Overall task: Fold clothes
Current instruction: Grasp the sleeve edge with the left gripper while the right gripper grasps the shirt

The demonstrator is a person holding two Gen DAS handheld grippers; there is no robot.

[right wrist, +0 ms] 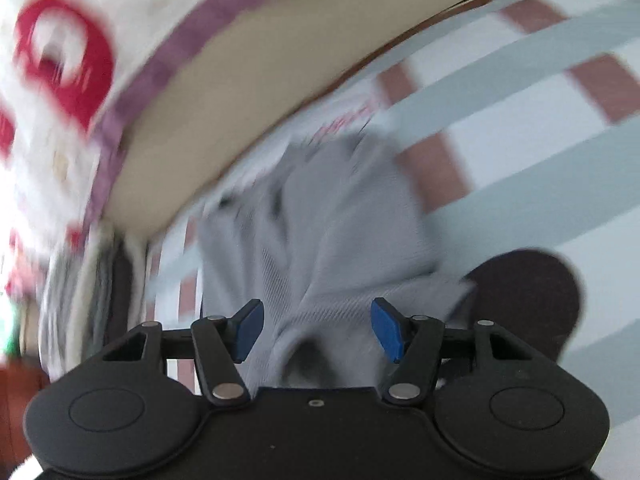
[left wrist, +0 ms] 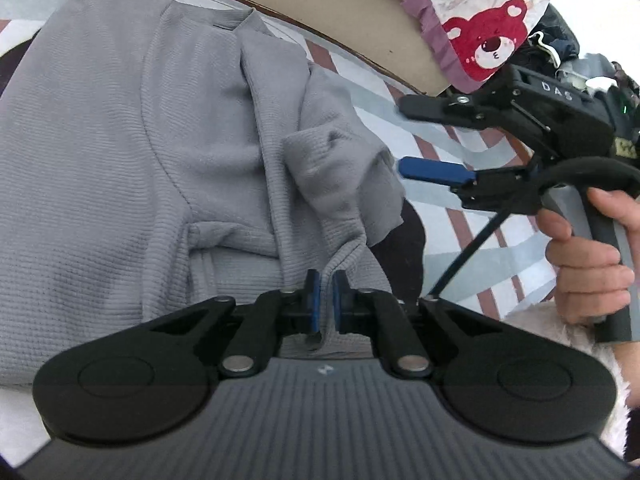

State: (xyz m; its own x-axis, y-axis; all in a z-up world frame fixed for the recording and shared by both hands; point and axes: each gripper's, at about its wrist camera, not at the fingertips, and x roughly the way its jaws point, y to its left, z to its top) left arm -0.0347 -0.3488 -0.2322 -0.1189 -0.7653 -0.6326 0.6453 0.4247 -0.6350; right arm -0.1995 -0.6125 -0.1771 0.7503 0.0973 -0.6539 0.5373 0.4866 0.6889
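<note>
Striped sheet (left wrist: 460, 136), tan headboard (left wrist: 328, 12), bear-print quilt (left wrist: 484, 40) on top

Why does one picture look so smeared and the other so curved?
Right wrist view: motion blur smears the grey garment, the striped sheet and the red-printed blanket; only the tongs stay sharp. Left wrist view: mostly crisp, the garment's ribbing readable, but the fisheye lens bows straight edges. Lighting is soft, without glare.
</note>
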